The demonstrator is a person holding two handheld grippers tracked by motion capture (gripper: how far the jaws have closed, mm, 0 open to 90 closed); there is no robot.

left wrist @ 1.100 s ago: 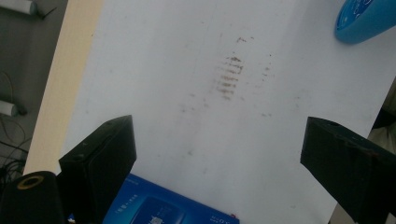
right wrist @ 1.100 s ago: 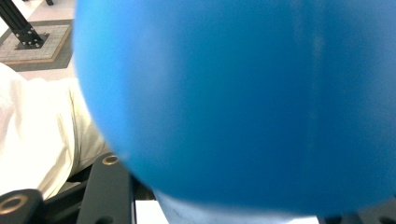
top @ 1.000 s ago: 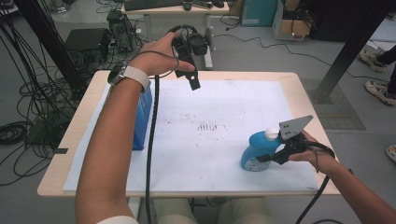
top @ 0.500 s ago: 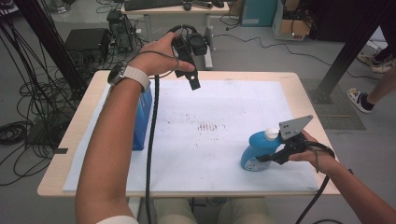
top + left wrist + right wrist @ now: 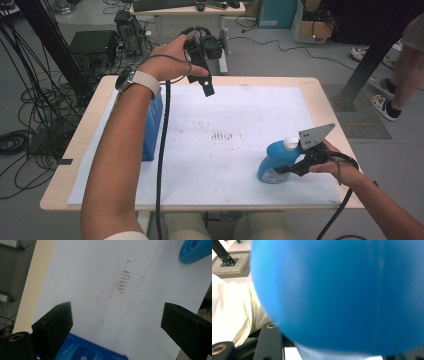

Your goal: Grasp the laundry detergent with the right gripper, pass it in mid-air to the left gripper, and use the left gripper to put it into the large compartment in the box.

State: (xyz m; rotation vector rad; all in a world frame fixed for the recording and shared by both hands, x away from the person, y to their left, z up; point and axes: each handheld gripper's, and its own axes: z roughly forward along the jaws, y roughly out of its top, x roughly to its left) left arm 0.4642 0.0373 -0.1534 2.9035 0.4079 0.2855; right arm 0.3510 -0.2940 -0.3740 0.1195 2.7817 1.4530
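Note:
A blue bottle with a white cap stands tilted near the front right of the white mat. My right gripper is shut on its body from the right, and the bottle's blue side looms blurred and very close in the right gripper view. My left gripper hangs high over the table's far edge, open, its jaws wide apart with nothing between them. Below it a blue box stands on edge at the mat's left side; the box's top shows between the jaws.
Brown smudges mark the middle of the mat. The wooden table edge frames it. Cables and equipment crowd the floor at the left. A person's legs and shoes are on the floor beyond the table's right side.
Both grippers and the bottle hold their places. The person standing on the floor at the far right has shifted their feet.

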